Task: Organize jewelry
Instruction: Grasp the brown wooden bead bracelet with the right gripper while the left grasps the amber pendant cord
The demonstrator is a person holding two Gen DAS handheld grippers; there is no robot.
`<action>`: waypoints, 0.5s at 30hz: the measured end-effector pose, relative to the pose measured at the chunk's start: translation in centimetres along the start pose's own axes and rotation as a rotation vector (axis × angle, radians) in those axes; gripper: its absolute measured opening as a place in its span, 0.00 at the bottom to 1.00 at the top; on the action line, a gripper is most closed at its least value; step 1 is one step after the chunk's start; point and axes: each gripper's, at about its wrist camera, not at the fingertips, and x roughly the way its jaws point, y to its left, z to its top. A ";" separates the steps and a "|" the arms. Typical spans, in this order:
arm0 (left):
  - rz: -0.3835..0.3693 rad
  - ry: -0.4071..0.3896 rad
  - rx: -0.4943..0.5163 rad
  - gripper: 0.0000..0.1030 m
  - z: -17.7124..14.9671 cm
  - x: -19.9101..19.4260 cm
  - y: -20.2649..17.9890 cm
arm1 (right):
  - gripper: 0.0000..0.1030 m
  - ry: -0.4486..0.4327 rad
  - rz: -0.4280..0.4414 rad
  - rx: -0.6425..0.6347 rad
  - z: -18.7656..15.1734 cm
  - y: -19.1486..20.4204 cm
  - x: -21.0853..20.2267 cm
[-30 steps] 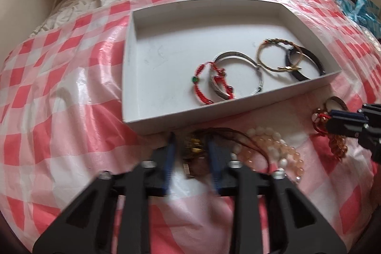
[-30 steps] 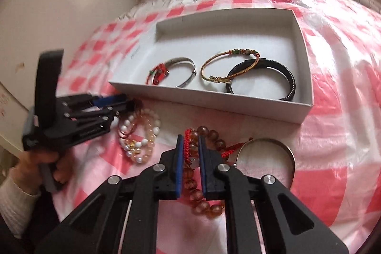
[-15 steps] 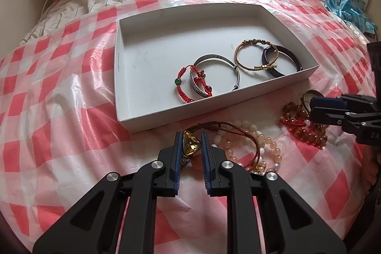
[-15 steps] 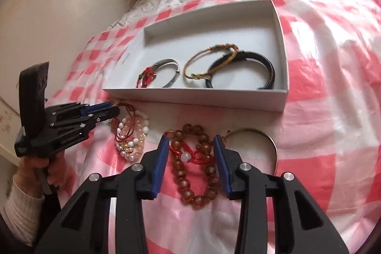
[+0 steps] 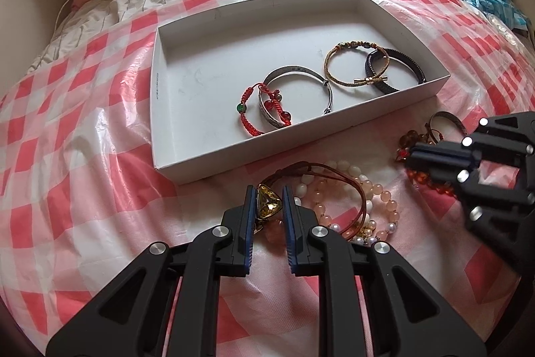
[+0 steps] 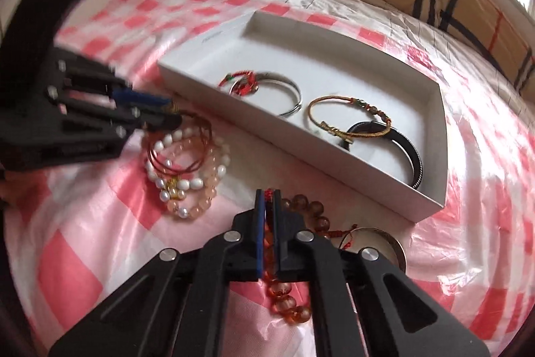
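My left gripper (image 5: 266,201) is clamped on the yellow pendant (image 5: 268,201) of a brown cord necklace (image 5: 334,186), just beside the white tray (image 5: 160,136). My right gripper (image 6: 268,199) is pinched narrow on the amber bead bracelet (image 6: 287,300), near the tray's front wall.

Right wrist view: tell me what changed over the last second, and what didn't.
The right hand-held gripper let go of the amber bead bracelet's red cord, spread wide around the beads, then shut on the cord again. The left hand-held gripper kept its clamp on the yellow triangular pendant. The four bracelets in the white box and the pearl and pink bead bracelets stayed put.
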 end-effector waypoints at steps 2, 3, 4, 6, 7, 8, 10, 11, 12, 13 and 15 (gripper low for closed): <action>0.000 0.004 0.002 0.14 0.0 0.1 0.0 | 0.04 -0.016 0.052 0.083 -0.1 -1.5 -0.5; 0.001 0.006 0.003 0.14 -0.1 0.1 -0.1 | 0.04 -0.029 0.081 0.133 -0.1 -2.4 -0.8; 0.000 0.006 0.003 0.14 -0.1 0.1 -0.1 | 0.04 -0.042 0.113 0.178 -0.1 -3.1 -1.1; -0.001 0.005 0.004 0.14 -0.1 0.1 -0.1 | 0.04 -0.075 0.192 0.271 -0.3 -4.6 -1.9; -0.003 0.004 0.002 0.14 0.0 0.1 0.0 | 0.04 -0.097 0.228 0.313 -0.4 -5.3 -2.4; -0.009 0.002 -0.001 0.14 0.0 0.0 0.0 | 0.04 -0.122 0.271 0.354 -0.4 -6.0 -2.8; -0.020 -0.007 -0.007 0.13 0.0 -0.2 0.1 | 0.04 -0.167 0.334 0.416 -0.6 -6.8 -3.8; -0.025 -0.012 -0.010 0.12 0.0 -0.4 0.2 | 0.04 -0.193 0.370 0.450 -0.6 -7.4 -4.2; -0.028 -0.016 -0.014 0.10 0.1 -0.5 0.3 | 0.04 -0.213 0.391 0.466 -0.6 -7.7 -4.5; -0.041 -0.020 -0.025 0.06 0.1 -0.7 0.6 | 0.04 -0.234 0.418 0.487 -0.7 -8.1 -4.8; -0.068 -0.023 -0.045 0.02 0.2 -0.9 1.0 | 0.04 -0.265 0.466 0.527 -0.8 -8.8 -5.2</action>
